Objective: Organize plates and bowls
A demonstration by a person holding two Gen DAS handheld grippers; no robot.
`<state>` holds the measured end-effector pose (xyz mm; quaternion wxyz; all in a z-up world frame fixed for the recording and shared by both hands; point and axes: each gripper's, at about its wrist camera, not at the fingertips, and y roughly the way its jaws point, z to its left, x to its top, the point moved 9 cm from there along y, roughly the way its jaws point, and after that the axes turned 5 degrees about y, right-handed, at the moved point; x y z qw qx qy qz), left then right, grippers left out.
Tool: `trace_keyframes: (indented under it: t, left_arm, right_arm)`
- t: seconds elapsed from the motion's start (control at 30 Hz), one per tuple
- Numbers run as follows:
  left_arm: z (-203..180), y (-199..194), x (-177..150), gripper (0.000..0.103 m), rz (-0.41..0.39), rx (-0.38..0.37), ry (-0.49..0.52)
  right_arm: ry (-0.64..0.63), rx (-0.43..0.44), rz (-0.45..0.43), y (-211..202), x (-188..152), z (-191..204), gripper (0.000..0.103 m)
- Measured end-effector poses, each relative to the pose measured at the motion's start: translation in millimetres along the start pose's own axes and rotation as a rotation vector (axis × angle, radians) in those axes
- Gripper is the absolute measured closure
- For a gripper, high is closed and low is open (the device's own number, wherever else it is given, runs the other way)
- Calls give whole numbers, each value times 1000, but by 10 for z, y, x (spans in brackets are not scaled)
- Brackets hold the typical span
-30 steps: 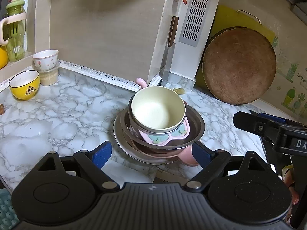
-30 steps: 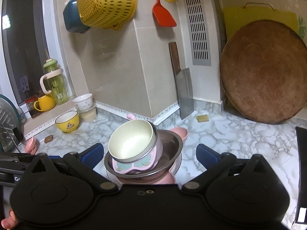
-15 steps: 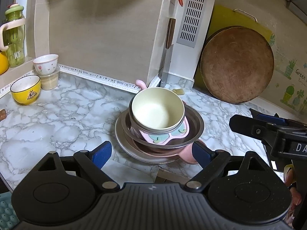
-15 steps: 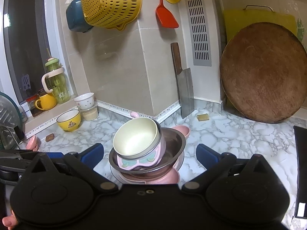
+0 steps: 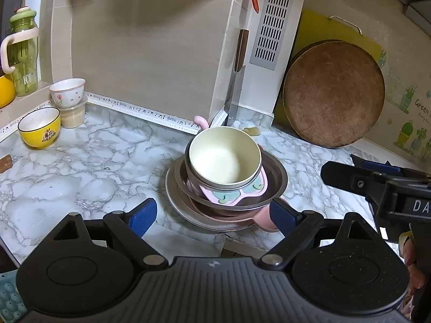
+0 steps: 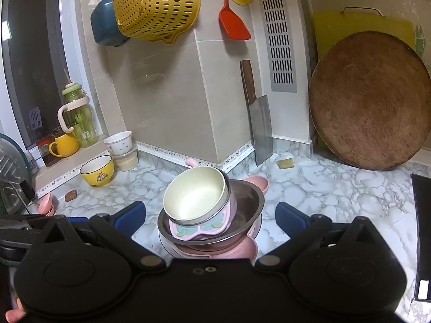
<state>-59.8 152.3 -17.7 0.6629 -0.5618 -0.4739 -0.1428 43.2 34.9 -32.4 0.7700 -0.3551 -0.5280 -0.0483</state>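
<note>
Marble-patterned countertop carries a single stack of dishes near its middle. Stack, bottom to top: a flat grey plate, pink dishes whose handle ends poke out front and back, a steel bowl, a pink tray with green patches, and a cream-lined bowl seated on top, slightly tilted. Same cream-lined bowl in the right wrist view leans toward the left of the steel bowl. Left gripper: fingers spread wide, blue pads either side of the stack's near edge, nothing between them, not touching the dishes. Right gripper: likewise spread wide, empty, pads flanking the stack at its near side. Right gripper body also visible at the right edge of the left wrist view. Away from the stack, at the far left of the counter: a yellow bowl standing alone, and a white floral bowl sitting on a small clear container. Background: cleaver propped against the wall corner, round wooden board leaning upright against a yellow board, yellow colander and red spatula hanging on the wall.
</note>
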Motion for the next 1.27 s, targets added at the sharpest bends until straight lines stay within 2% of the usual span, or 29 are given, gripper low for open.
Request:
trace_keyframes:
  t: [0.93,1.27]
  left_arm:
    - [27,-53,108,12,-45,-11,7]
    - [33,-31,102,12,-37,-12,2]
  right_arm:
    - [1,-13,23,66,-31,-14,0]
    - [12,-8,28,91,-33,-8,0]
